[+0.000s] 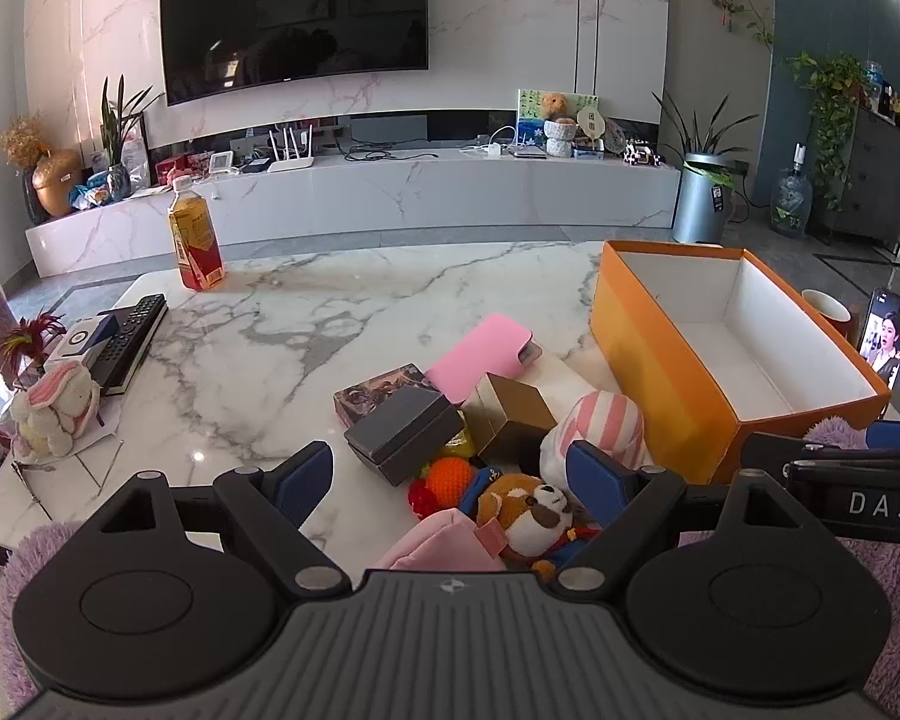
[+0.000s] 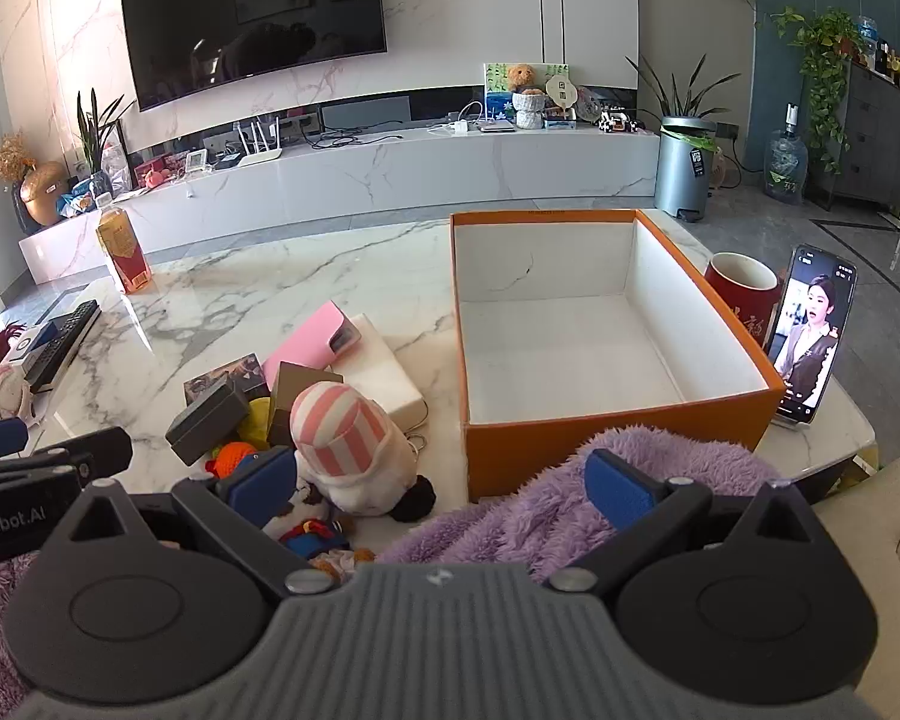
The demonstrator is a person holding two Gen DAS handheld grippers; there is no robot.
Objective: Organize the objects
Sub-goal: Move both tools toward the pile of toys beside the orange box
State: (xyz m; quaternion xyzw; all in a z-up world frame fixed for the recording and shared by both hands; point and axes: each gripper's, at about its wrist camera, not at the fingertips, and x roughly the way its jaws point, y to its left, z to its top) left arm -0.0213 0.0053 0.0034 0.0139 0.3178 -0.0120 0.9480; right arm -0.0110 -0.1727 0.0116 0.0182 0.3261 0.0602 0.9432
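An empty orange box (image 1: 660, 384) (image 2: 618, 444) with a white inside stands on the marble table (image 1: 282, 336) (image 2: 222, 300), to the right. Left of it lies a heap: a pink case (image 1: 480, 348) (image 2: 312, 336), a dark grey box (image 1: 402, 429) (image 2: 207, 420), a gold box (image 1: 513, 414), a pink-striped plush (image 1: 600, 426) (image 2: 345, 438), an orange knitted toy (image 1: 450, 477) and a raccoon plush (image 1: 528, 510). My left gripper (image 1: 450, 474) hangs open just above the heap's near side, holding nothing. My right gripper (image 2: 444, 480) is open over the table's near edge, between the heap and the box.
A bottle of orange drink (image 1: 195, 234) (image 2: 123, 249) stands far left. A remote (image 1: 129, 333) and a rabbit plush (image 1: 57, 408) lie at the left edge. A red mug (image 2: 741, 291) and a propped phone (image 2: 810, 336) stand right of the box. A purple fleece sleeve (image 2: 570, 498) lies near.
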